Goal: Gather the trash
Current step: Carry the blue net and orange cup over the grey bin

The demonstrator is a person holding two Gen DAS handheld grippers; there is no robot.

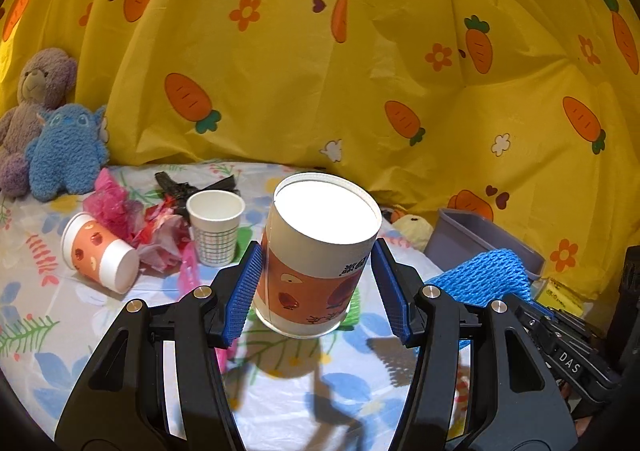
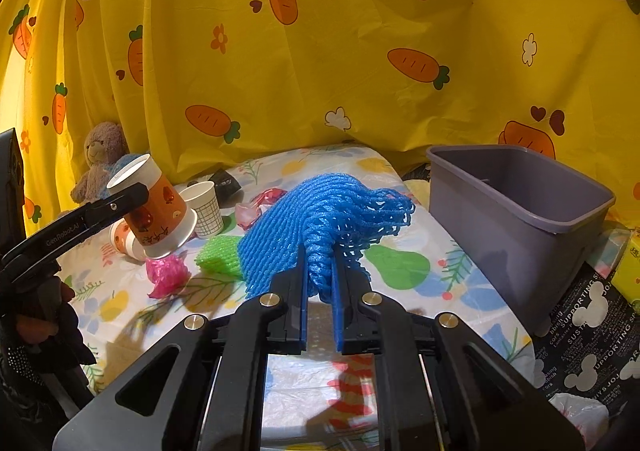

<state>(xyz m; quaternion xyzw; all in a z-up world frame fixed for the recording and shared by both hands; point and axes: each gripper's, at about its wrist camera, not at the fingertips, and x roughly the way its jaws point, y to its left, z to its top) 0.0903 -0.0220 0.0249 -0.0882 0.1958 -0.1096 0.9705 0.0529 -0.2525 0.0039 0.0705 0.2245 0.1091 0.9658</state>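
Note:
My left gripper (image 1: 316, 287) has its blue pads on both sides of an orange and white paper cup (image 1: 316, 251), which is tilted and held above the table; the cup also shows in the right wrist view (image 2: 158, 207). My right gripper (image 2: 320, 291) is shut on a blue foam net (image 2: 320, 219), held above the table to the left of the grey bin (image 2: 520, 219). The net (image 1: 480, 279) and the bin (image 1: 480, 239) show at the right in the left wrist view.
On the floral tablecloth (image 1: 60, 331) lie a second orange cup (image 1: 100, 255), a white checked cup (image 1: 216, 227), pink wrappers (image 1: 116, 203), a black scrap (image 1: 176, 187), a green foam net (image 2: 218, 255) and pink foam (image 2: 166, 275). Plush toys (image 1: 52, 131) sit at the back left.

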